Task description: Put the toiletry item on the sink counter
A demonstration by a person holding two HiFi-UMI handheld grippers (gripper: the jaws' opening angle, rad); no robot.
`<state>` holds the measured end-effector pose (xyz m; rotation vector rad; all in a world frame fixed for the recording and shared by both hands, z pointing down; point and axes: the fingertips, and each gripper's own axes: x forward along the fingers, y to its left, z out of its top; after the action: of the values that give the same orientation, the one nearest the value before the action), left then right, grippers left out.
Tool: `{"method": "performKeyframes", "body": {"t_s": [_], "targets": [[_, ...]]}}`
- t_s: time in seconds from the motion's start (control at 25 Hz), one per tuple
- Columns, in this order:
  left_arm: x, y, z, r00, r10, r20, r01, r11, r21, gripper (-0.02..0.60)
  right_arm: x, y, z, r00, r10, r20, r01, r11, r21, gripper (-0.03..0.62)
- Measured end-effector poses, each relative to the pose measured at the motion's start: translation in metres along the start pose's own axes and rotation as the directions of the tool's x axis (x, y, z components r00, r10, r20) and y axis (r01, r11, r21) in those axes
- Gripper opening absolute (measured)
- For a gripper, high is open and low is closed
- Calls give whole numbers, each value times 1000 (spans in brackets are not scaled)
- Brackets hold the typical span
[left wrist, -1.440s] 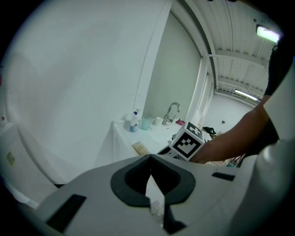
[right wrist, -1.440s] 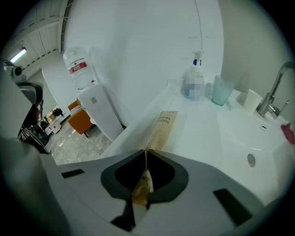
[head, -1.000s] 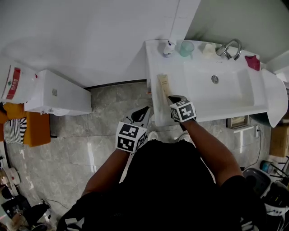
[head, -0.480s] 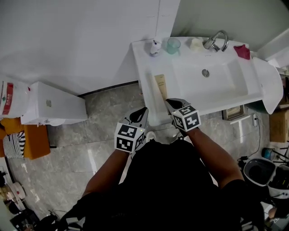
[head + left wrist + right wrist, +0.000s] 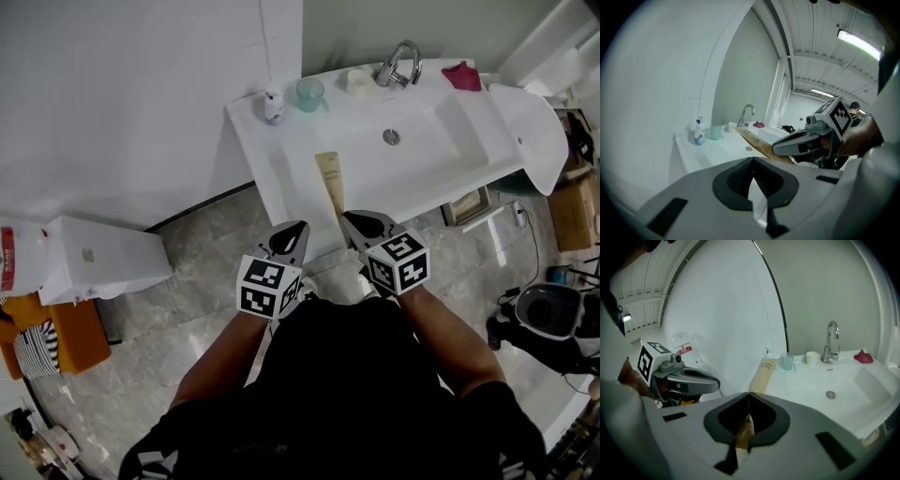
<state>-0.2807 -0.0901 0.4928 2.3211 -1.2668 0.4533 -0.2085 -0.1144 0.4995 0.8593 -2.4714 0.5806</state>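
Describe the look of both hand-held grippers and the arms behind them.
The left hand-held gripper and right hand-held gripper have smooth grey shells tapering to two jaws lined with black ribbed pads. Each carries a white cube printed with black square markers. No cables show. The person wears a black top; forearms are unsleeved.

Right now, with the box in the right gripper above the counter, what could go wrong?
1. The right gripper pinches the box only at its near end, so it could swing or slip.
2. The counter strip left of the basin is narrow; the box may slide in or off the front.
3. Pushed far back, it could knock the cup.
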Motion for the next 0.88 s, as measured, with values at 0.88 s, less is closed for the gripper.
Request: {"method": "performKeyframes", "body": {"t_s": [0.88], "targets": [[75,-235,20,985,-169,-20,170,972,161,3,-248,-110,-86,966,-222,130,205,969,137,5]]}}
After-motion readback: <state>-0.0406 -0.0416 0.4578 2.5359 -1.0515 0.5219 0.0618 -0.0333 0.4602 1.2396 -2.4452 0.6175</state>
